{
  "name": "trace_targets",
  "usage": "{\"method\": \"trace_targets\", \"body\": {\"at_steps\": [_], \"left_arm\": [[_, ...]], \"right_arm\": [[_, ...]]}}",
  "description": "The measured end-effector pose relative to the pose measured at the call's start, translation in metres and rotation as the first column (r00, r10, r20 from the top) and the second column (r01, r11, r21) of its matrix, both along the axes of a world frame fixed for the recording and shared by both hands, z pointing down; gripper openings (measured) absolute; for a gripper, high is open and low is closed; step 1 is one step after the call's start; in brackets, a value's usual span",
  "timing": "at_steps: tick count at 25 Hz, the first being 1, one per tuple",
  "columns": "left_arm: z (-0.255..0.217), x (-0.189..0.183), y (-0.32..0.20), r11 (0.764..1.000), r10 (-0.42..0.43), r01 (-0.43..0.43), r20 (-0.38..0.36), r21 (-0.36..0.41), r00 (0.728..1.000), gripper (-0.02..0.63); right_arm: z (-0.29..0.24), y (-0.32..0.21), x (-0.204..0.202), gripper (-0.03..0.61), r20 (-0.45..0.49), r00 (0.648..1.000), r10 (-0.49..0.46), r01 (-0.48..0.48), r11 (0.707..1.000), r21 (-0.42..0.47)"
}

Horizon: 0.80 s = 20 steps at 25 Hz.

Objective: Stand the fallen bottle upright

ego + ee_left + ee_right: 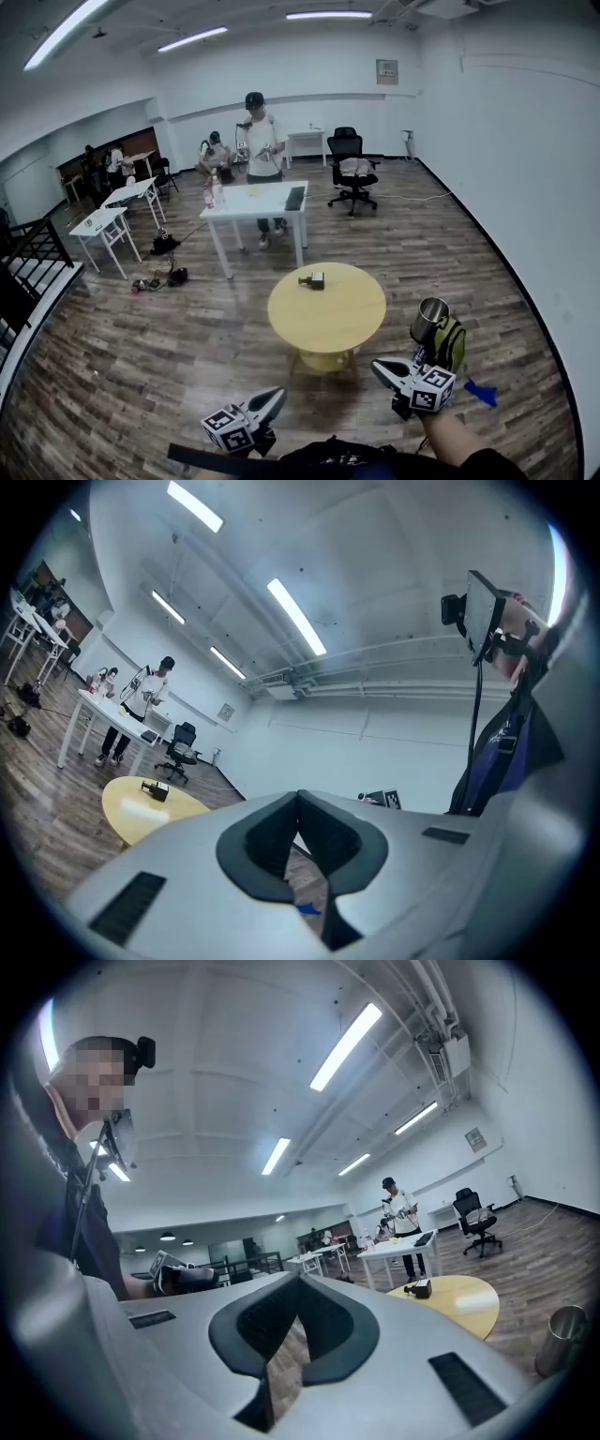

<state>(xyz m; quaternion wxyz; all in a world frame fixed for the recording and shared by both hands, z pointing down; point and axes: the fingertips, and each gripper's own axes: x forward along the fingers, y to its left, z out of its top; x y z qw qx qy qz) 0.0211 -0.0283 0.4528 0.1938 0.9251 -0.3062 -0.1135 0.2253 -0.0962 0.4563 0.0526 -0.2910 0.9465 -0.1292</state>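
Left gripper [277, 395] clenched, jaw tips touching, nothing between them; its own view [298, 797] shows the same, only floor seen through the gap behind the tips. Right gripper [378, 367] also clenched and empty, tips pressed together in its view [298, 1279]. Both are held low at the near side of the room, well apart from the table [337, 328], left one off its near-left edge, right one off its near-right edge.

Bottle [312, 279] lies on its side on the round yellow table, close to the far edge, thinner end toward the left edge. Seen small from the left gripper view [155, 789] and the right gripper view [418, 1288], still down flat. Nothing else on the table.

Metal cup [429, 319] stands on a green bag [452, 345] on the floor, just right of the table. White desk [248, 202] beyond, a person [262, 141] standing behind it, office chair [352, 171] further right.
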Motion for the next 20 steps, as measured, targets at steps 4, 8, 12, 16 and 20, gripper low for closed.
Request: {"method": "trace_targets", "body": {"at_steps": [4, 8, 12, 16, 20], "left_arm": [[0.007, -0.022, -0.041, 0.999, 0.044, -0.044, -0.008, 0.015, 0.999, 0.003], [0.004, -0.069, -0.098, 0.996, 0.09, -0.09, 0.007, 0.024, 0.996, 0.003], [-0.002, -0.123, -0.146, 0.991, 0.127, -0.127, 0.019, 0.051, 0.992, 0.003], [-0.002, -0.175, -0.185, 0.987, 0.153, -0.154, 0.026, 0.043, 0.988, 0.003], [0.005, -0.212, -0.228, 0.986, 0.158, -0.159, 0.026, 0.039, 0.987, 0.003]], "right_arm": [[0.003, -0.034, -0.024, -0.012, -0.018, 0.999, 0.026, -0.026, 1.0, 0.002], [-0.008, -0.084, -0.073, -0.012, -0.024, 0.998, 0.065, -0.065, 0.998, 0.011], [-0.017, -0.126, -0.126, -0.012, -0.028, 0.995, 0.099, -0.098, 0.995, 0.034], [-0.019, -0.159, -0.179, -0.012, -0.019, 0.993, 0.12, -0.119, 0.992, 0.034], [-0.009, -0.194, -0.214, -0.012, -0.036, 0.991, 0.126, -0.125, 0.992, 0.026]]}}
